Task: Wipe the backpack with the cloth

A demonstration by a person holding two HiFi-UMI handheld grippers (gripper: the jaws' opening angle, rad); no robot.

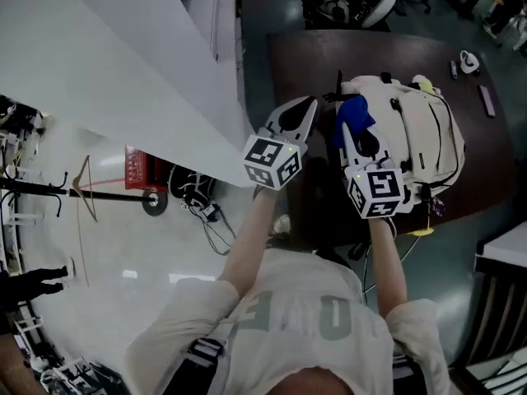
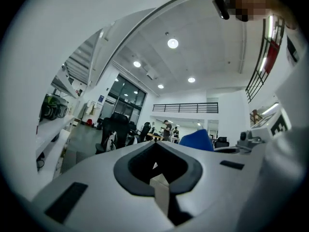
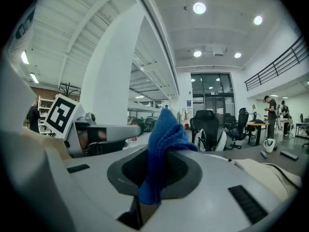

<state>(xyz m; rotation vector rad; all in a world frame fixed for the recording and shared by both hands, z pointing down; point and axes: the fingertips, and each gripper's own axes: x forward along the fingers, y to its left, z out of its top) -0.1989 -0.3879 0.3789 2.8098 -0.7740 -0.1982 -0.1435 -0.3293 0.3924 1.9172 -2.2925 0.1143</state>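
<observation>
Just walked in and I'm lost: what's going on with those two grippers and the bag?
A person holds a gripper in each hand at a dark brown table. The right gripper is shut on a crumpled blue cloth, at the left edge of a cream fabric backpack lying on the table. Whether the cloth touches the backpack is unclear. The left gripper is shut and empty, off to the left.

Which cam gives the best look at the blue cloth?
Right gripper view: the blue cloth sits centre frame, pinched between the right hand-held gripper's jaws. Head view shows it as a small dark-blue bunch by the backpack. Left gripper view catches only a blue corner, to the right.
</observation>
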